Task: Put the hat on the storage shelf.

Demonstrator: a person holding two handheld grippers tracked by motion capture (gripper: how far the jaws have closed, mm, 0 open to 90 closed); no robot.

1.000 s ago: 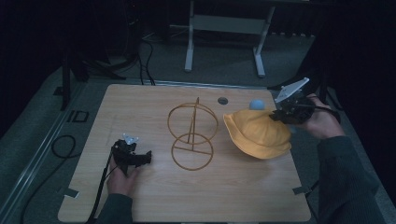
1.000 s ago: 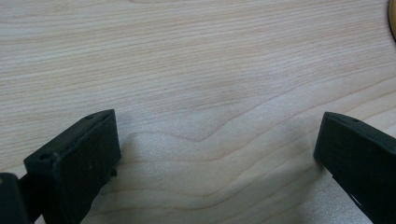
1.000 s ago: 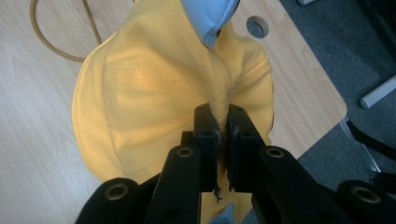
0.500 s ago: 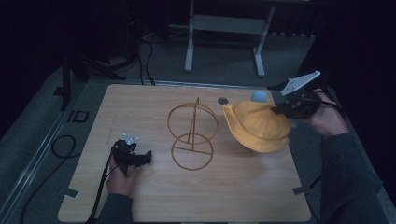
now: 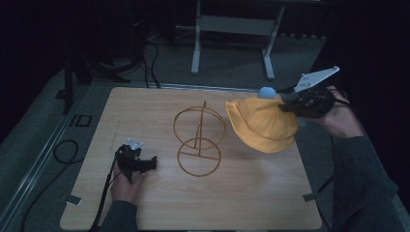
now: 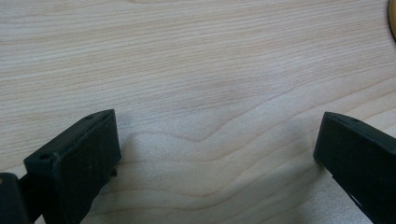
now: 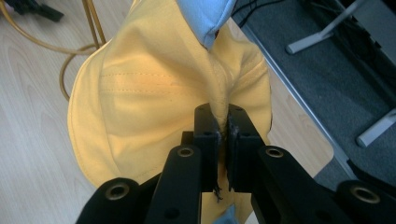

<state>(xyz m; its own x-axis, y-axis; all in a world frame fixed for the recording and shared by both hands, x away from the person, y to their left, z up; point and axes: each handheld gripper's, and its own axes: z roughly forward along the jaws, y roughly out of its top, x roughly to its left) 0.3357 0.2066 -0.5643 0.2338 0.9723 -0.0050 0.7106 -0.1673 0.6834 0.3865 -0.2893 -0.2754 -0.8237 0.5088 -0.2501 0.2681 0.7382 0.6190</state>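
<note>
Right hand-held gripper [image 7: 223, 122]: jaws pinched on a fold of the yellow hat [image 5: 263, 124], held above the table's [image 5: 251, 193] right edge.
Left hand-held gripper [image 6: 217, 154]: jaws wide, nothing between them, low over the table.
Hard to see: hat's blue lining [image 7: 205, 16], cut off; wire stand [image 5: 199, 140] partly hidden.

Your yellow hat [image 5: 263, 126] hides the table's far right corner behind it, and its fold swallows the right gripper [image 7: 223, 122] pad faces. In the left gripper view, the wire stand [image 6: 392, 14] is cut to a sliver at the right edge
</note>
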